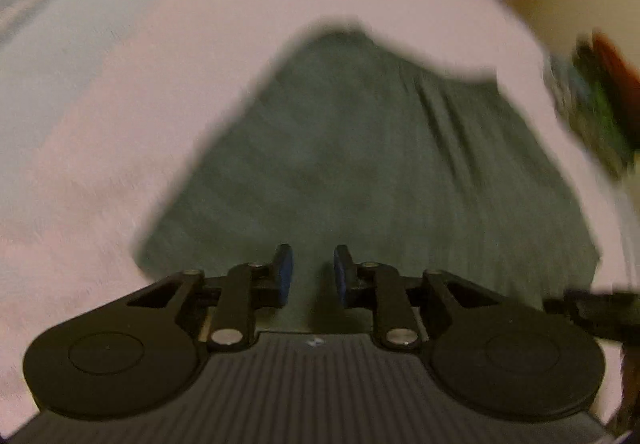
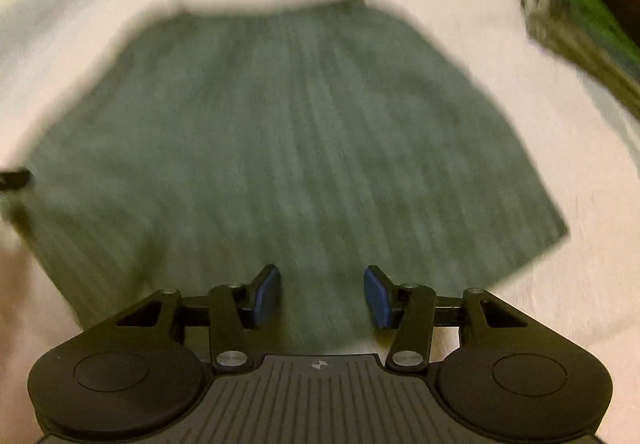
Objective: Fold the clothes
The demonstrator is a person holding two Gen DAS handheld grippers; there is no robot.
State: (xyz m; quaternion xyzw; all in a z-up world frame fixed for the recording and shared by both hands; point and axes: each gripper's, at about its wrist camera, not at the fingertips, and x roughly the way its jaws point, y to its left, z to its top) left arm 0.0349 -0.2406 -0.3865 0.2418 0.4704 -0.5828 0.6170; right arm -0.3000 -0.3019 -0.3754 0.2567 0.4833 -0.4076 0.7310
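Both shots are pretty blurry. The grey-green cloth (image 2: 288, 148) lies flat on a pale pinkish sheet (image 2: 480, 24). Left claw (image 1: 313, 274) hangs over its near edge, open a small gap, nothing in it. Right claw (image 2: 322, 296) is wider open, also empty. Only the right view shows the whole cloth; a colourful pile (image 2: 580, 24) sits off at the right.
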